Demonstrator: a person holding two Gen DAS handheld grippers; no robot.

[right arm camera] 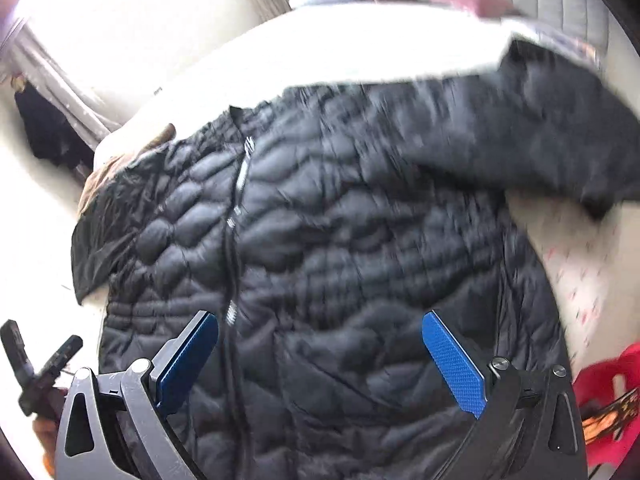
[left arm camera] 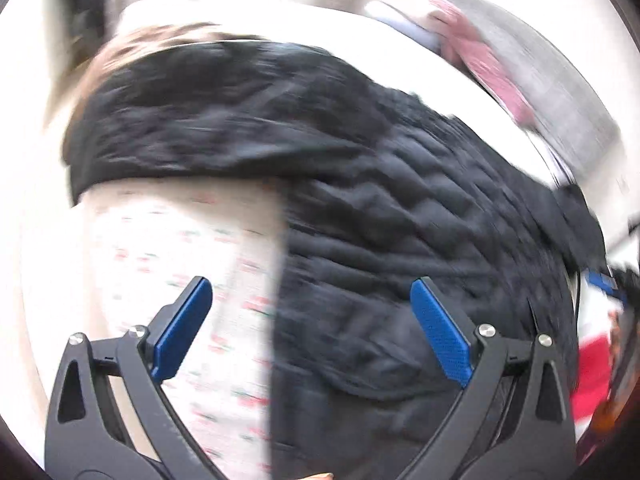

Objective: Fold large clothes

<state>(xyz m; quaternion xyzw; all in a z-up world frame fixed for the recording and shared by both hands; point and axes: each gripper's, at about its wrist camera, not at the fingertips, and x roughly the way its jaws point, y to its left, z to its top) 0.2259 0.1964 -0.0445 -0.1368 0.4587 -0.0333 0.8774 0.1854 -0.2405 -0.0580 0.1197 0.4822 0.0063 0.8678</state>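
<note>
The jacket lies spread on the bed, one sleeve out sideways, unfolded as yet; both the left tool and right tool hover wide and empty.

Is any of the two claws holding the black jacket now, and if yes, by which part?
Nothing is held. The left claw and the right claw are both open above the black quilted jacket, which lies spread on the bed sheet.

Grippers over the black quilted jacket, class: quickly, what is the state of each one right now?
Left gripper: open, holding nothing, above the black quilted puffer jacket.
Right gripper: open, holding nothing, above the same jacket.
</note>
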